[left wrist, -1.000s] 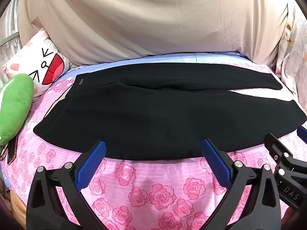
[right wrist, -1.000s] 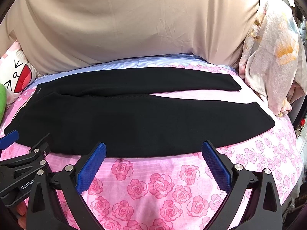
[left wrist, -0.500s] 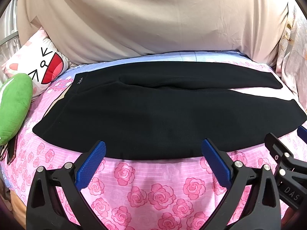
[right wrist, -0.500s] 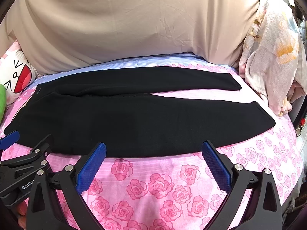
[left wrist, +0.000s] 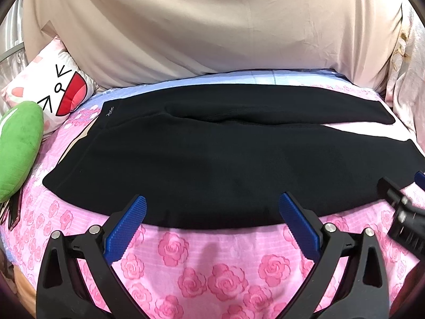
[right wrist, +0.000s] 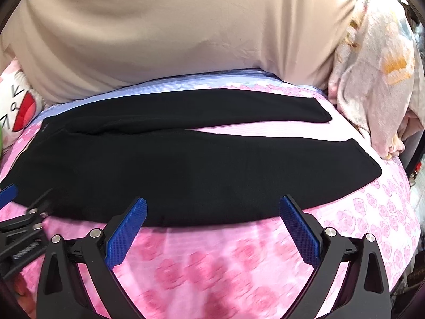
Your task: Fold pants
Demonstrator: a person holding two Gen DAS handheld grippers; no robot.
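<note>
Black pants point(left wrist: 212, 159) lie flat on the pink rose bedsheet point(left wrist: 207, 265), waistband at the left, both legs running to the right with a gap between the cuffs. They also show in the right wrist view point(right wrist: 186, 164). My left gripper point(left wrist: 212, 212) is open and empty, its tips just over the near edge of the pants. My right gripper point(right wrist: 212, 212) is open and empty at the near edge further right. Each gripper shows at the edge of the other's view.
A green plush point(left wrist: 18, 146) and a white cartoon pillow point(left wrist: 53, 90) lie at the left. A beige sheet point(left wrist: 212, 26) covers the back. A floral blanket point(right wrist: 377, 85) is piled at the right, by the bed's edge.
Both grippers have moved slightly forward toward the near edge of the pants; the right wrist view is blurred by motion. The pants have not moved.
</note>
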